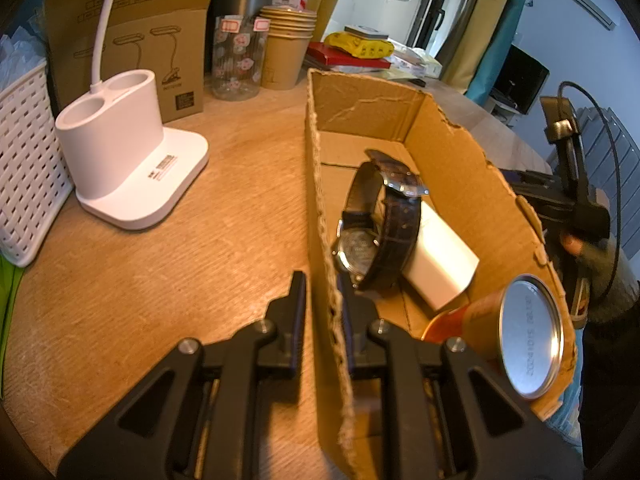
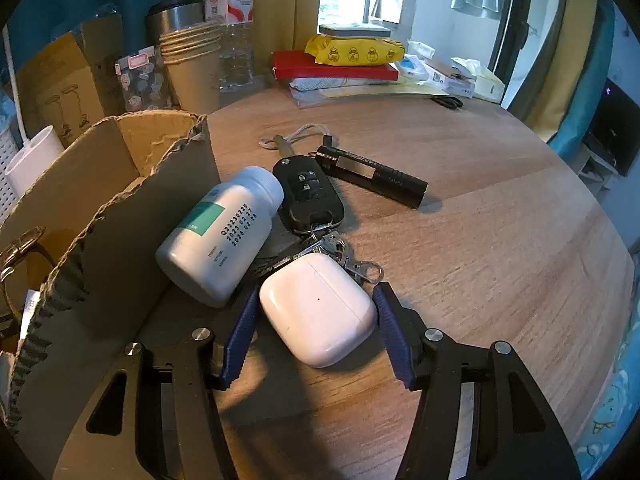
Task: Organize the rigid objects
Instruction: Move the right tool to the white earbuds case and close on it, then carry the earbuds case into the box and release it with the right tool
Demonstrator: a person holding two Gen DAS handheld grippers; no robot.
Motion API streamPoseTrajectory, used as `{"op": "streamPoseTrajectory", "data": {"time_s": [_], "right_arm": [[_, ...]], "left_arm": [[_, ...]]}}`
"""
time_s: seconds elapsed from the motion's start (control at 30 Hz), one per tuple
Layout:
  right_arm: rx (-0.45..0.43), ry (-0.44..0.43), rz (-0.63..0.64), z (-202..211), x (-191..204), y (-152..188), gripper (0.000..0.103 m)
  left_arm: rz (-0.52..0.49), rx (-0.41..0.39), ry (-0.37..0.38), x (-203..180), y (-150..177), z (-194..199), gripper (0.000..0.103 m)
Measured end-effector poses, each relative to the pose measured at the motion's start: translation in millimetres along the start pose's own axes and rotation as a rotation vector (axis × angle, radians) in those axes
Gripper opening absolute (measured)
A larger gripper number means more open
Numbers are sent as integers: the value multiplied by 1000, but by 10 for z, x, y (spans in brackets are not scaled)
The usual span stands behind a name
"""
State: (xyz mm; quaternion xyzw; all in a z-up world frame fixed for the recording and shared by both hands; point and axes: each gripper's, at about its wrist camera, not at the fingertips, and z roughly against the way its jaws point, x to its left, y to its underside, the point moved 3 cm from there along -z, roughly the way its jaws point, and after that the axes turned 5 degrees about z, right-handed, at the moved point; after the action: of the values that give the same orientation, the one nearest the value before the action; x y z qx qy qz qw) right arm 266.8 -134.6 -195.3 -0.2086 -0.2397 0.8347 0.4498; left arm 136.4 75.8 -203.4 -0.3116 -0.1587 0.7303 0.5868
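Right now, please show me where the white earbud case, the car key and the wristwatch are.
white earbud case point(image 2: 318, 308): right wrist view, middle of its lid side.
car key point(image 2: 310, 196): right wrist view, black fob body near the buttons.
wristwatch point(image 1: 396, 232): left wrist view, dark leather strap.

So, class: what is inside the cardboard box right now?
Inside the cardboard box lie a wristwatch, a white block partly under it, and a tin can on its side. The floor beneath them and the near corner are hidden.
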Motion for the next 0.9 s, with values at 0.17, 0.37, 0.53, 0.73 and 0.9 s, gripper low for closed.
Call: {"op": "streamPoseTrajectory", "data": {"time_s": [0.17,0.37,0.53,0.73,0.9], "right_arm": [[-12,0,1,84,0,28,61],[-36,9,-12,217,-29,27,61],[-55,15,-23,351,-52,36,61],[-81,24,-35,526,-82,26,61],[-104,31,-37,680,-84,9,61]], "left_arm": [[0,0,0,-1,0,0,16],[0,0,0,-1,0,0,16],[0,0,0,-1,0,0,16],[0,-1,-4,8,-3,1,16],[0,-1,-3,9,-3,1,16]]}}
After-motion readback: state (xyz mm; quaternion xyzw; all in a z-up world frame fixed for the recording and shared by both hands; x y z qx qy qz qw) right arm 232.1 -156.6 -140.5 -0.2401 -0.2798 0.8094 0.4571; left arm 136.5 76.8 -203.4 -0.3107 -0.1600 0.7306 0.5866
